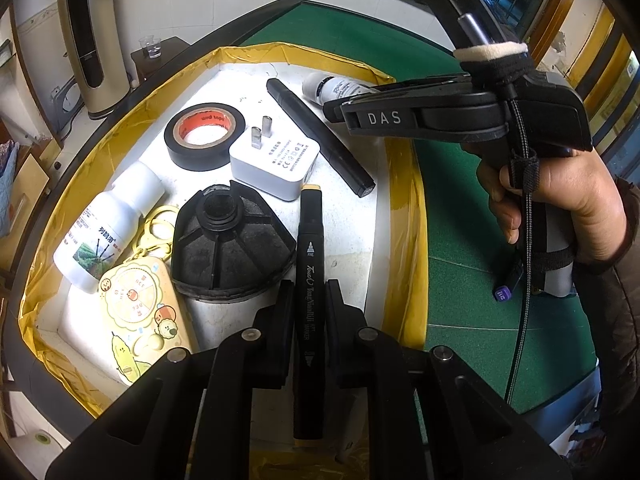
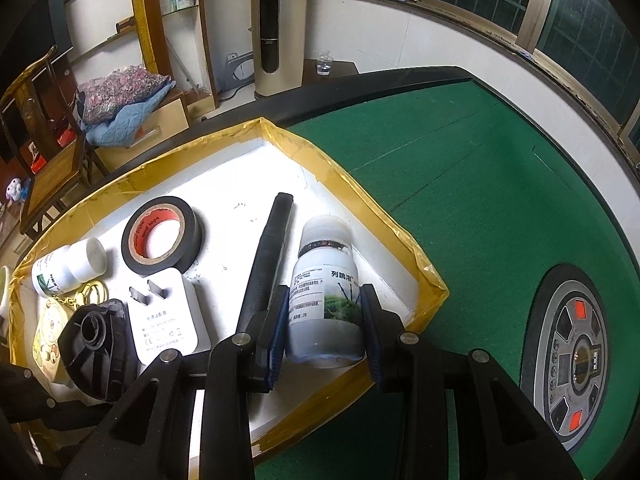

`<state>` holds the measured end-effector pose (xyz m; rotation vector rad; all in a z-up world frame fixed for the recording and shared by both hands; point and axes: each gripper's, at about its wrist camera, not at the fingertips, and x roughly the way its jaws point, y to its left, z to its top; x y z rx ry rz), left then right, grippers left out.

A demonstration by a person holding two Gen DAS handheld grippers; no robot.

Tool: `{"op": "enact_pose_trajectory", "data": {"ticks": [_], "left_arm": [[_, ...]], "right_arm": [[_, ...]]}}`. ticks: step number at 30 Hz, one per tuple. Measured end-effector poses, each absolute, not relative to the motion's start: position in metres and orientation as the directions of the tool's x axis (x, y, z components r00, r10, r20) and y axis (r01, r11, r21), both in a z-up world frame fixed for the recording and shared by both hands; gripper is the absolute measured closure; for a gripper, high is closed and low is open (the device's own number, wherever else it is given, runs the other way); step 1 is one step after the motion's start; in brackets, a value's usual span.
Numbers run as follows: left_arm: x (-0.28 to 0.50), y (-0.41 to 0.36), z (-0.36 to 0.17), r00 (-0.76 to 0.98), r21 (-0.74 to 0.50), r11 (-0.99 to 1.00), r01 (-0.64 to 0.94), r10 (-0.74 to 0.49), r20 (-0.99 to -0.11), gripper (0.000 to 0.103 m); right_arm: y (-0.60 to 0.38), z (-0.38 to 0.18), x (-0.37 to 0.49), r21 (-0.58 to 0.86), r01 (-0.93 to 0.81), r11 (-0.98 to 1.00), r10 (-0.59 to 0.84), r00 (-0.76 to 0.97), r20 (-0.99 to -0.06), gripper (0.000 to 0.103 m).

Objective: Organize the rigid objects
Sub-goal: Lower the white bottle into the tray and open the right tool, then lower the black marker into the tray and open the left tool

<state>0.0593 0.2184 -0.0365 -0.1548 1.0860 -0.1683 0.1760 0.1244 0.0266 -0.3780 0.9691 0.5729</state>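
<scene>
Now we hold the left gripper (image 1: 307,308) low over the tray (image 1: 404,216), its jaws standing slightly apart with the marker (image 1: 309,280) lying lengthwise between them; we cannot tell whether the pads press it. Its tip points toward the white charger (image 1: 276,164). Our right gripper (image 2: 325,320) sits at the tray's corner nearest the green tabletop (image 2: 460,184), jaws spread wider, with the white bottle (image 2: 326,292) lying on its side between them and narrow gaps showing on both flanks. Beside that bottle lies a black pen (image 2: 268,256), and farther in a roll of black tape (image 2: 162,236).
</scene>
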Motion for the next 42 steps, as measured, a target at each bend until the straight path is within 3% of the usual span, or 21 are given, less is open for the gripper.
{"op": "enact_pose_trajectory", "data": {"ticks": [21,26,29,31,38,42], "left_arm": [[0.050,0.209,-0.029,0.479,-0.159,0.987,0.028,-0.153,-0.864,0.089],[0.046,0.208,-0.025,0.488,-0.126,0.992,0.015,-0.117,-0.865,0.082],[0.043,0.209,-0.022,0.497,-0.117,0.993,0.007,-0.105,-0.861,0.072],[0.041,0.208,-0.019,0.506,-0.113,0.994,0.005,-0.100,-0.857,0.060],[0.036,0.204,-0.009,0.518,-0.086,0.996,0.003,-0.075,-0.852,0.059],[0.031,0.197,-0.003,0.530,-0.061,0.998,0.003,-0.054,-0.846,0.053]], "right_arm": [[0.112,0.060,0.150,-0.015,-0.609,0.793,0.345,0.469,-0.813,0.063],[0.100,0.072,0.135,0.012,-0.605,0.796,0.378,0.481,-0.791,0.060],[0.089,0.076,0.126,0.042,-0.600,0.799,0.401,0.478,-0.781,0.058],[0.080,0.078,0.121,0.056,-0.596,0.801,0.412,0.482,-0.773,0.051],[0.046,0.082,0.097,0.115,-0.570,0.813,0.445,0.482,-0.755,0.040],[0.028,0.081,0.083,0.140,-0.554,0.821,0.452,0.481,-0.752,0.037]]}}
